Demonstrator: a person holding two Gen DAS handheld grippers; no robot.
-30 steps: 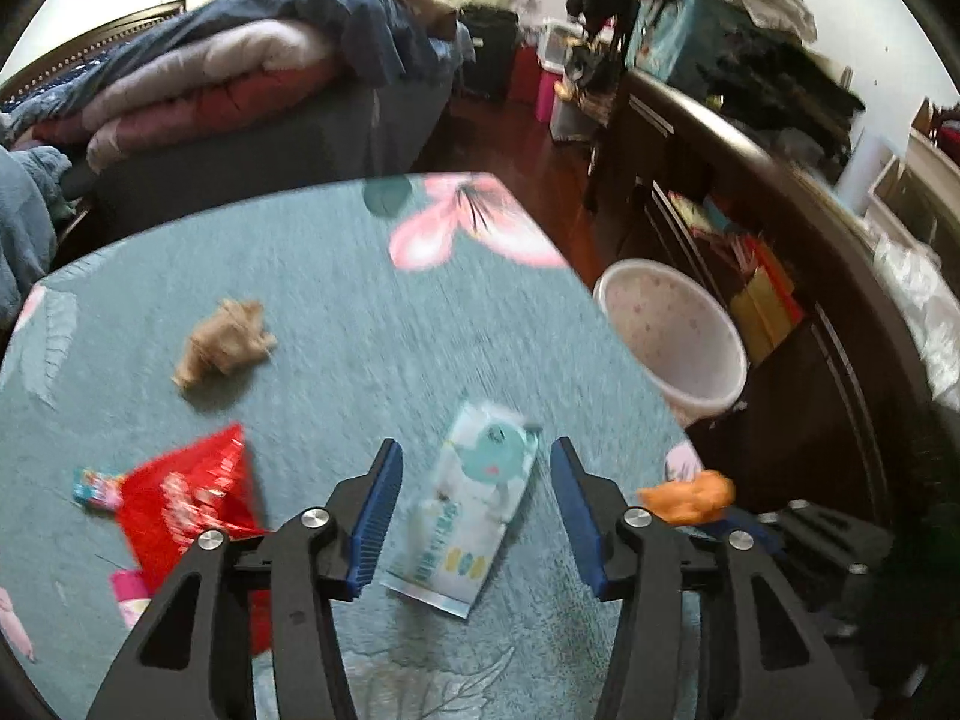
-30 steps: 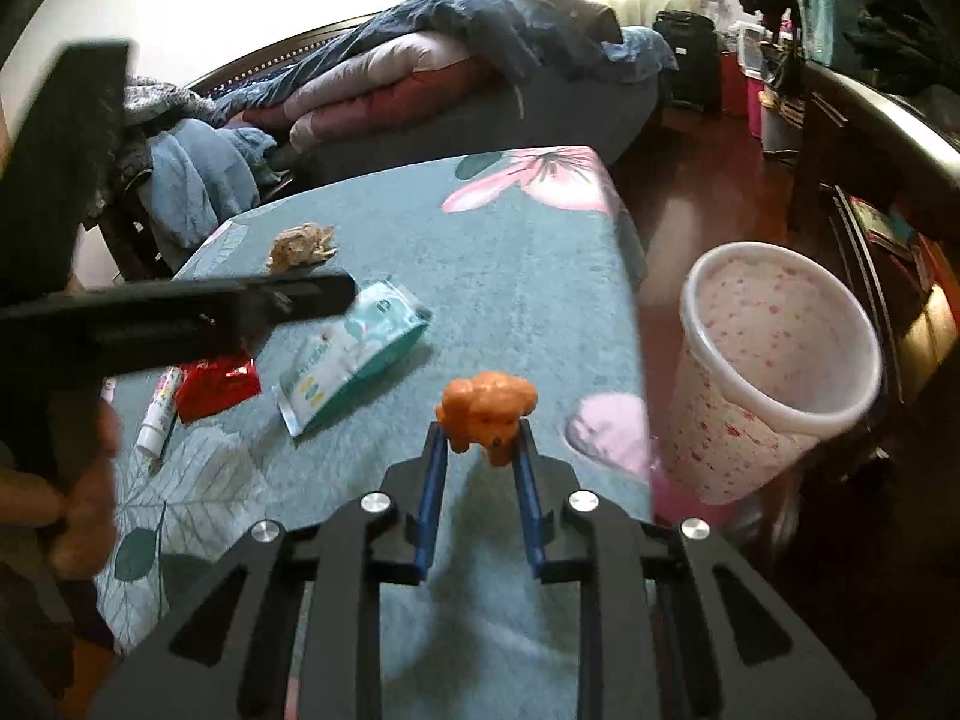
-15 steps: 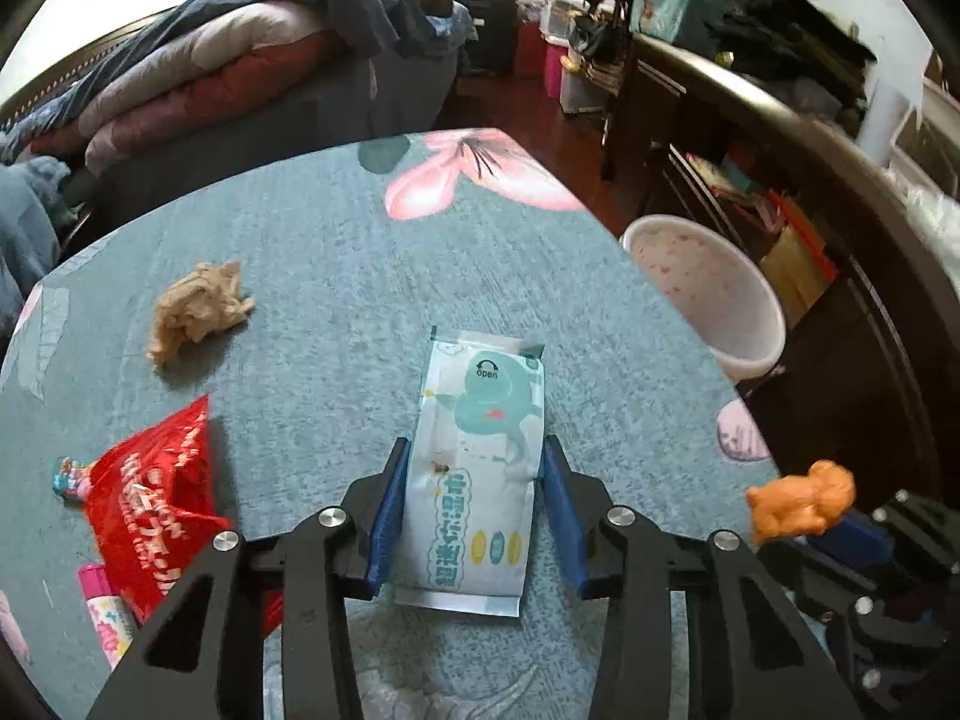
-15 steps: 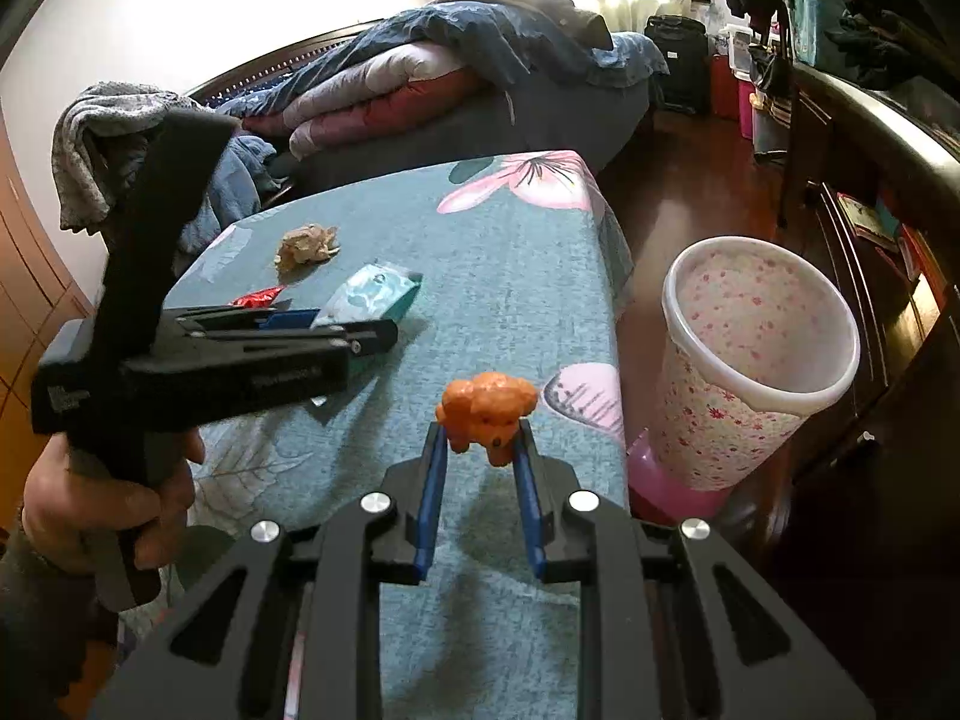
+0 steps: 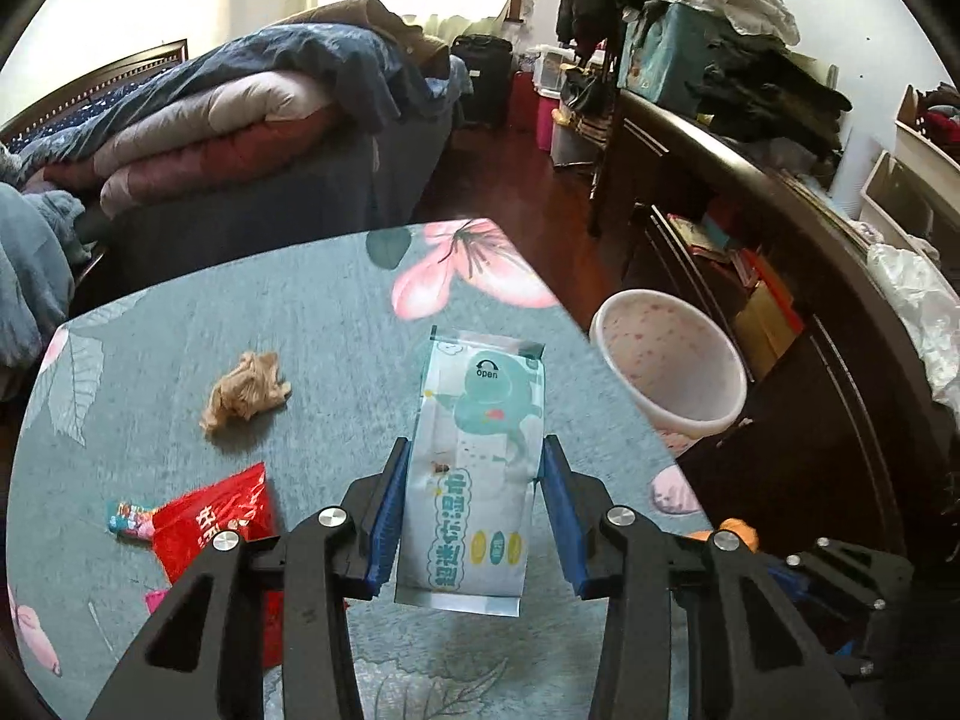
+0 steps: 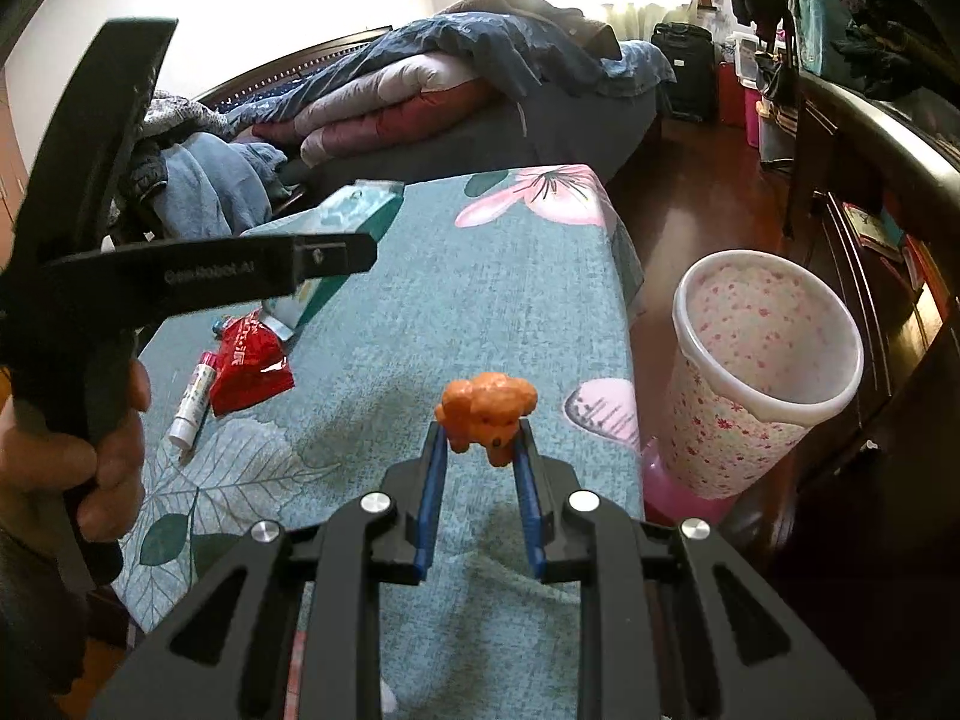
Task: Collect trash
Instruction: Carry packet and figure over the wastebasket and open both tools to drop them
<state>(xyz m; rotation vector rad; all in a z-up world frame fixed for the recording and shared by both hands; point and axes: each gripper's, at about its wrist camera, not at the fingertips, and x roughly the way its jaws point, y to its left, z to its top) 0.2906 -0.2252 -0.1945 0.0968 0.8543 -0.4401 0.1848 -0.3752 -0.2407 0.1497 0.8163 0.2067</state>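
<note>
Left gripper [image 5: 474, 516] is clamped on a wipes pack [image 5: 480, 450], blue pads pressed into both long sides, and the pack is off the table [image 5: 336, 324], hanging above the teal flowered cloth. In the right view the same pack [image 6: 354, 222] pokes out past the black finger of that gripper, with a hand [image 6: 102, 450] wrapped around its handle.

Right gripper [image 6: 480, 456] is closed on a little orange dog [image 6: 486, 411], which sits right at the fingertips, above the table's right edge.

Still lying on the table: a crumpled brown wad [image 5: 246, 390] toward the far left, a red wrapper [image 5: 222, 528] nearer the camera, and a small colourful tube [image 5: 129, 528] touching the wrapper's left edge. The right view also shows a white stick [image 6: 192, 399] just beside the wrapper.

The bin [image 5: 672, 372], white with pink speckles, stands on the floor just off the table's right side. Looks empty from here.
</note>
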